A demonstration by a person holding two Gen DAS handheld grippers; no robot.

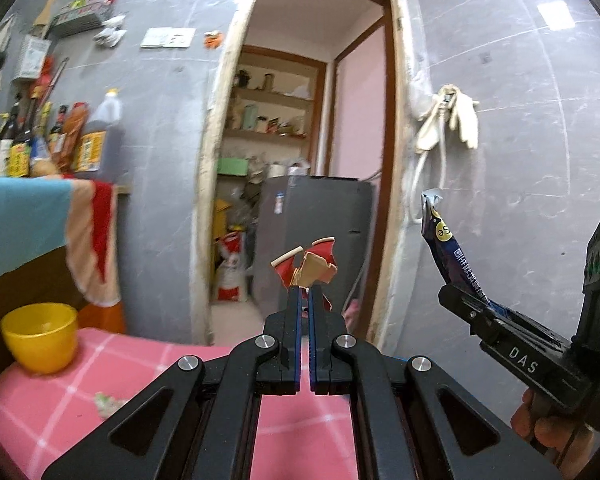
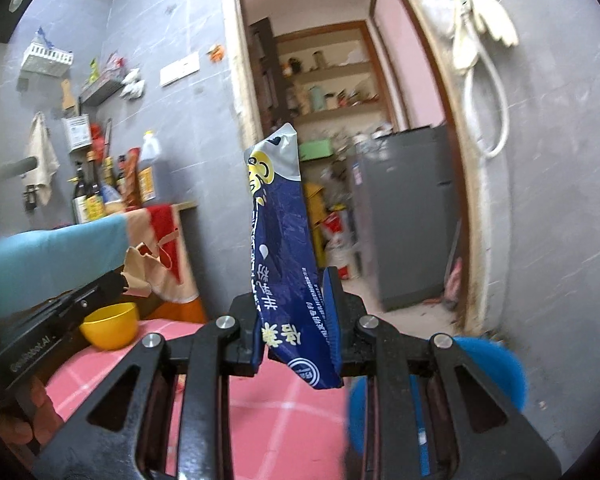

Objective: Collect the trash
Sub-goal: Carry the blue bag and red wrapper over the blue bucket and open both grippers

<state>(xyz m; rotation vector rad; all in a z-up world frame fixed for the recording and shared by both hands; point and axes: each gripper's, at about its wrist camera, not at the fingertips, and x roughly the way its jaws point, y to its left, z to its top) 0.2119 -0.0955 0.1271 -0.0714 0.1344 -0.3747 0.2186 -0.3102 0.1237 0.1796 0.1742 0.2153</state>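
Blue snack wrapper (image 2: 284, 248) stands upright, clamped in right gripper (image 2: 296, 320); left gripper (image 1: 305, 296), level beside it, pinches torn red paper scrap (image 1: 310, 266); no bin visible.

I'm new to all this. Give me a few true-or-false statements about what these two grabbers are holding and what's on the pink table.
1. The left gripper is shut on a torn red and tan scrap. True.
2. The right gripper holds a green bottle. False: it grips a blue snack wrapper.
3. A yellow bowl stands on the pink checked tablecloth. True.
4. The wrapper lies flat on the table. False: it sticks up from between the fingers, off the table.
5. The doorway behind is closed off by a door. False: it stands open onto a grey fridge and shelves.
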